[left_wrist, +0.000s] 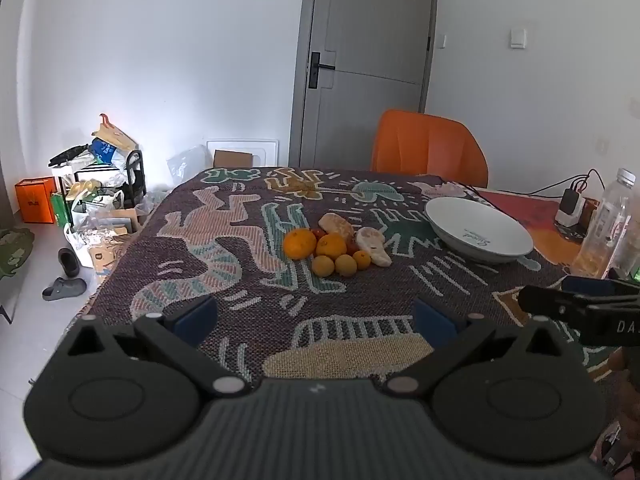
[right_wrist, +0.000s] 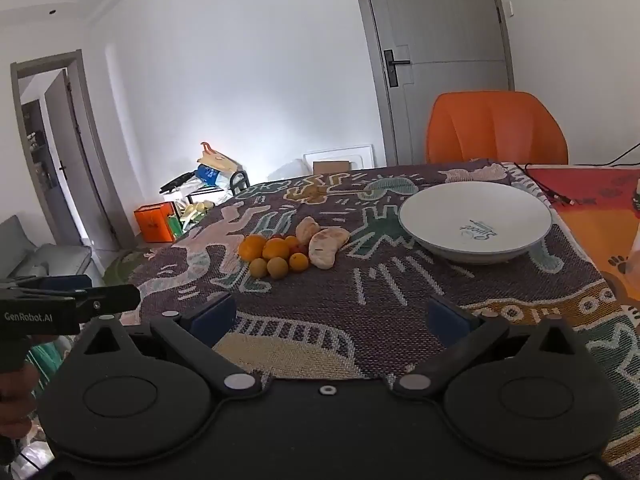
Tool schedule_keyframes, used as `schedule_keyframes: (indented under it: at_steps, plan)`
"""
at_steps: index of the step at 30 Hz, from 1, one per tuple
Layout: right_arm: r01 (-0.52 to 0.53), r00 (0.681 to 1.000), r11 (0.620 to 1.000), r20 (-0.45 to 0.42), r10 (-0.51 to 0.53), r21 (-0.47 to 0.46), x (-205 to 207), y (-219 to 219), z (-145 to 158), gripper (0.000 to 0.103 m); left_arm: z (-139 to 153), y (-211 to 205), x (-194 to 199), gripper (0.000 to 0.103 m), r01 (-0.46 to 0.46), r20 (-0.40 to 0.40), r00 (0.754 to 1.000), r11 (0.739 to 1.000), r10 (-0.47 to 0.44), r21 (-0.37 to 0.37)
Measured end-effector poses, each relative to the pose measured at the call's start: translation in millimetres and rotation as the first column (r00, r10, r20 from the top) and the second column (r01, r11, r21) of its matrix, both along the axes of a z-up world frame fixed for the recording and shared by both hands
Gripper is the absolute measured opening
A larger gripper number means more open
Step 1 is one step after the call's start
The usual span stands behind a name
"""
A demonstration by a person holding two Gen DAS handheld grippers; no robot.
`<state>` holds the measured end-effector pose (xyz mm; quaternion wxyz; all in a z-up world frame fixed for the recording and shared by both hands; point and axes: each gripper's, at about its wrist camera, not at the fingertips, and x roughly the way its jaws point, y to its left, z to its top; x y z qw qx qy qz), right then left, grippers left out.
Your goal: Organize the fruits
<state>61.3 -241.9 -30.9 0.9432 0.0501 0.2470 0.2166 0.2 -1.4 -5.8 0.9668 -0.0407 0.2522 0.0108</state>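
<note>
ahead of the wide-open left gripper [left_wrist: 316, 316] lay bare patterned cloth [left_wrist: 248, 280] up to the fruit pile [left_wrist: 336, 246]. right of the pile stood the white bowl [left_wrist: 480, 232], a strip of cloth between; a bottle [left_wrist: 608, 224] stood far right.

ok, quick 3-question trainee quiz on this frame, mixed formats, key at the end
1. True or false: the white bowl already holds fruit.
2. The fruit pile lies which side of the bowl in the right wrist view? A) left B) right C) inside it
3. What state are the left gripper and right gripper in?

Key: 1 false, it is empty. 2 A. 3 Both open, holding nothing.
</note>
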Motion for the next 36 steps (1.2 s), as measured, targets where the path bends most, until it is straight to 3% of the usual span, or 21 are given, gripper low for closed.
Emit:
schedule_keyframes:
  at_steps: [36]
  plan:
    - [-0.064, 0.997, 0.998, -0.029, 0.065, 0.020, -2.7, -0.7, -0.3, 0.103, 5.3, 2.7, 1.1, 0.103, 0.002, -0.006, 1.000, 1.000, -0.002, -0.009]
